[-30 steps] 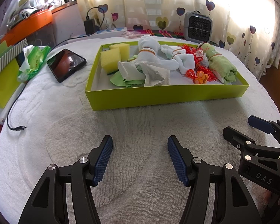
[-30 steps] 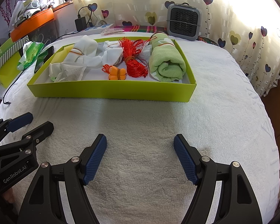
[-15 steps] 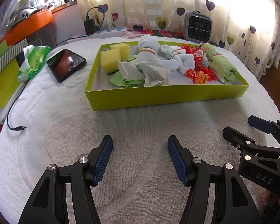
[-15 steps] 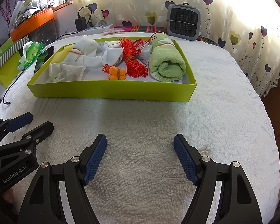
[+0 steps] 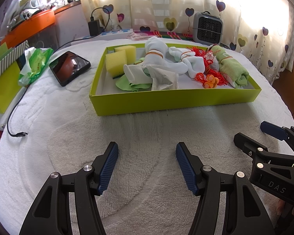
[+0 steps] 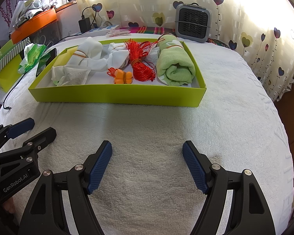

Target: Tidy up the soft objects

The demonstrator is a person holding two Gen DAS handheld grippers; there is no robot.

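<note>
Bed surface (image 5: pixel 72 141): I see a white towelling cover that carries everything; both my grippers hover over its near edge, with bare cover between them and the tray.
Tray (image 5: pixel 172 99): a lime-green shallow box towards the far edge, its long wall facing me.
Green towel (image 6: pixel 175 64): rolled and banded, at the tray's right end, against the right wall.
White socks (image 5: pixel 156 58): two banded bundles in the tray's middle, touching each other.
Sponges (image 5: pixel 117 60): two yellow blocks in the tray's far left corner.
Red cord (image 6: pixel 141 62): a hank just left of the towel, with an orange tied bundle (image 6: pixel 123 77) in front of it.
Change: nothing has moved over the last second in either view, so I judge this a pause, either before a first pick or after the last item went in (I cannot tell which).
Left gripper (image 5: pixel 147 150): jaws spread wide, nothing between them.
Right gripper (image 6: pixel 147 148): jaws likewise spread and empty.
Hidden: a pale green cloth (image 5: pixel 131 84) lies partly under a crumpled white piece near the tray's front wall, and I cannot make out what either is.
Cut off: the tray's front wall hides the floor just behind it, and each gripper shows only partly in the other's view.
Off the tray: a phone (image 5: pixel 69 67) and a green tissue pack (image 5: pixel 35 64) sit by the cover's left edge.
</note>
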